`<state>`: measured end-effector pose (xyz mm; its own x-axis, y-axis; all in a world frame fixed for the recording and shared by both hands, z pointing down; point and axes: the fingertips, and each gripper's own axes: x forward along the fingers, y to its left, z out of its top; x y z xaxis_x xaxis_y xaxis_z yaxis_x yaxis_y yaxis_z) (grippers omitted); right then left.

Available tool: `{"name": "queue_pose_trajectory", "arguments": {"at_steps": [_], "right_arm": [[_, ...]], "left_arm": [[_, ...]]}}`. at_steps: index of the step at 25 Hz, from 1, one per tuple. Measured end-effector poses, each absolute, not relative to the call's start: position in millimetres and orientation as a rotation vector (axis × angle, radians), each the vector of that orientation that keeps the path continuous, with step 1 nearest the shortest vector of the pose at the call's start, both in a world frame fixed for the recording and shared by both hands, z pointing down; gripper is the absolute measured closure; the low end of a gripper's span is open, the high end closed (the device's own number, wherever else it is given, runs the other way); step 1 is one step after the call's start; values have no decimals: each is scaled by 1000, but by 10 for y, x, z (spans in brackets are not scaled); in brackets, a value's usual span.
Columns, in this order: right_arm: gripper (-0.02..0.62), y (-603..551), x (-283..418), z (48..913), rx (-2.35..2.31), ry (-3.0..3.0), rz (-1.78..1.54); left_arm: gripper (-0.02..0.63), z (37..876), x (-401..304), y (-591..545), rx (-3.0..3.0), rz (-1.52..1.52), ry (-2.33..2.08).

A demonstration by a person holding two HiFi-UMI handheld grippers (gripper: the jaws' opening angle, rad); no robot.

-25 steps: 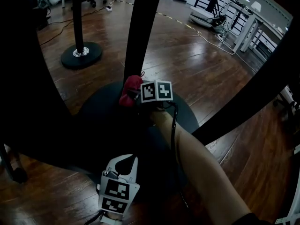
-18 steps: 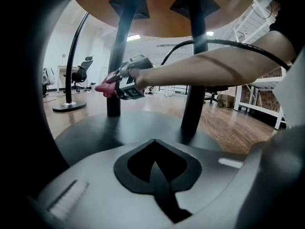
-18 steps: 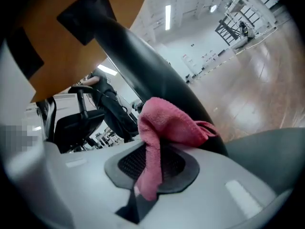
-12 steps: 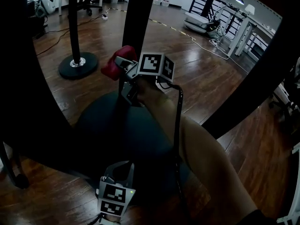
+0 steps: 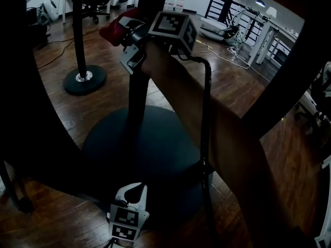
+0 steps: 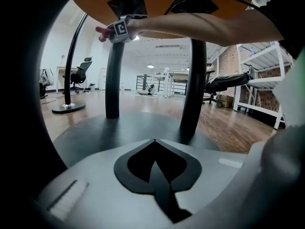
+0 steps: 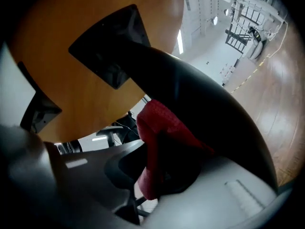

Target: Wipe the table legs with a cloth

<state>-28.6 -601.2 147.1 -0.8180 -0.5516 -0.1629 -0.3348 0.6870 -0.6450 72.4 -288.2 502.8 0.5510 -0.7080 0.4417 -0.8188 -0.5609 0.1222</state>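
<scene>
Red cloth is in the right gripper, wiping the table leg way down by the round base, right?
Not quite. The red cloth is in the right gripper and on the table leg, but high up, just under the wooden tabletop, not down by the round base. The right gripper view shows it.

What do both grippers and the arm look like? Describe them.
Both have pale grey bodies. The left gripper carries a cube of black-and-white square markers; its fingers frame a black spade-shaped opening. The right gripper bears a similar marker cube, and a black cable runs along the bare forearm. No sleeve shows.
</scene>
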Motion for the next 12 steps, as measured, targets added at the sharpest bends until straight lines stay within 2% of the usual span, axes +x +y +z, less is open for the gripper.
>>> {"name": "queue_pose_trajectory", "arguments": {"at_steps": [5,12], "right_arm": [[549,-5978,-252,1280,-677,2556,-835],[549,-5930,-201,1461,-715,2600,-820]], "left_arm": [[612,5015,726,-2909,2477,496,-1266],[612,4988,706,-2880,2479,485,-1259]]}}
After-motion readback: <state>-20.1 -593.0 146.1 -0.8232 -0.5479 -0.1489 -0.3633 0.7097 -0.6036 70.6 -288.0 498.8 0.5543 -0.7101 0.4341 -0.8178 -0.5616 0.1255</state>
